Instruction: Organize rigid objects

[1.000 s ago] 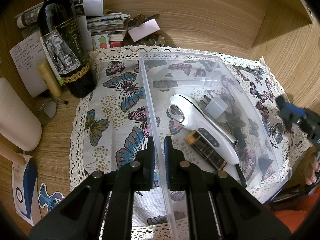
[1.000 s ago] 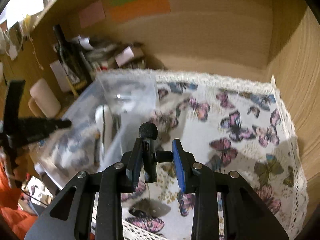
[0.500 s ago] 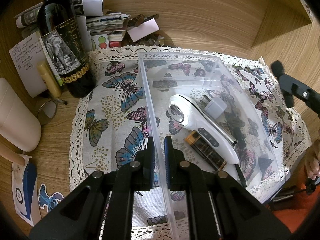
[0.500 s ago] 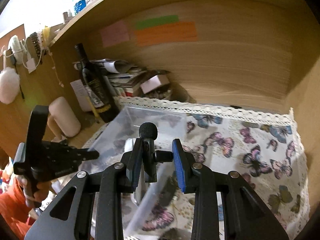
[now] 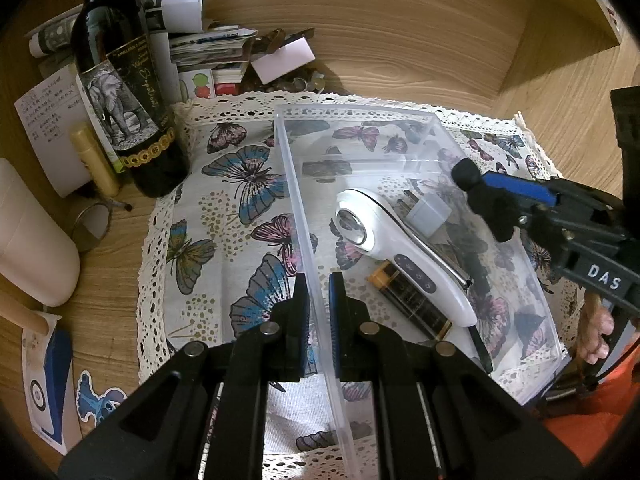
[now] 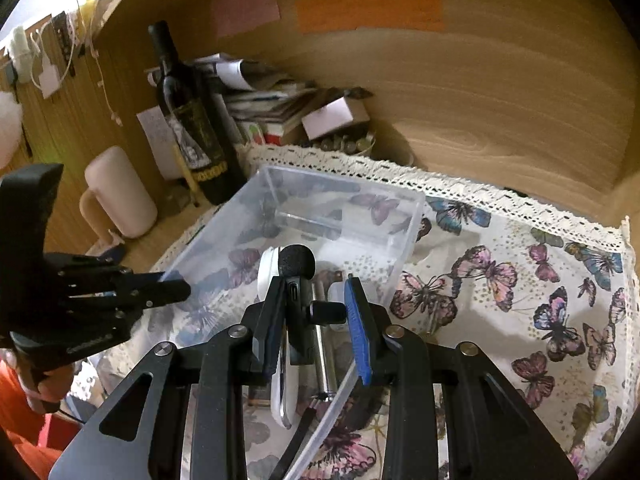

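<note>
A clear plastic bin [image 5: 416, 128] stands on the butterfly cloth [image 5: 224, 216]. My left gripper [image 5: 318, 300] is shut on the bin's left wall. Inside lie a white handheld device [image 5: 384, 240], a dark battery [image 5: 412, 304] and a small grey plug [image 5: 430, 214]. My right gripper [image 6: 316, 312] is shut on a small black microphone [image 6: 298, 280] and holds it above the bin's right side; the microphone also shows in the left wrist view [image 5: 484, 196]. The bin shows in the right wrist view [image 6: 344, 196] too.
A dark wine bottle [image 5: 124, 92] stands left of the bin, with a paper stack [image 5: 212, 48], a cream mug [image 5: 28, 240] and a small round mirror [image 5: 92, 226] nearby. Wooden walls close the back and right. Bare cloth [image 6: 540, 300] lies right of the bin.
My right gripper has carried the microphone from the cloth at the right to above the bin. The left gripper and bin have not moved.
</note>
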